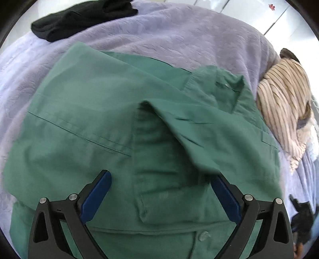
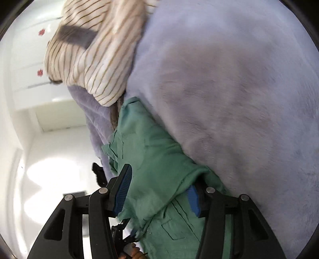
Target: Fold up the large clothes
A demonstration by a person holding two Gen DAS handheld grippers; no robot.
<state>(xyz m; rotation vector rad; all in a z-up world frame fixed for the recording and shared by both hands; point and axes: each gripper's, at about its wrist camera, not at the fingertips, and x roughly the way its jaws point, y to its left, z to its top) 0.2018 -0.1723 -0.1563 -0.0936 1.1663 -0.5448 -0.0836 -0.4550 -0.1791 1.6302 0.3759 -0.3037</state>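
Both blue-padded claws, left claw (image 1: 160,196) and right claw (image 2: 159,191), spread open over crumpled green cotton shirt (image 1: 95,111) on plush lilac blanket (image 1: 179,35)

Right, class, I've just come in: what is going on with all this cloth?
A person with a claw in each hand is folding a green shirt on a lilac blanket. The left claw hangs open above the shirt. The right claw has the shirt's edge between its jaws. A striped garment and a black one lie aside.
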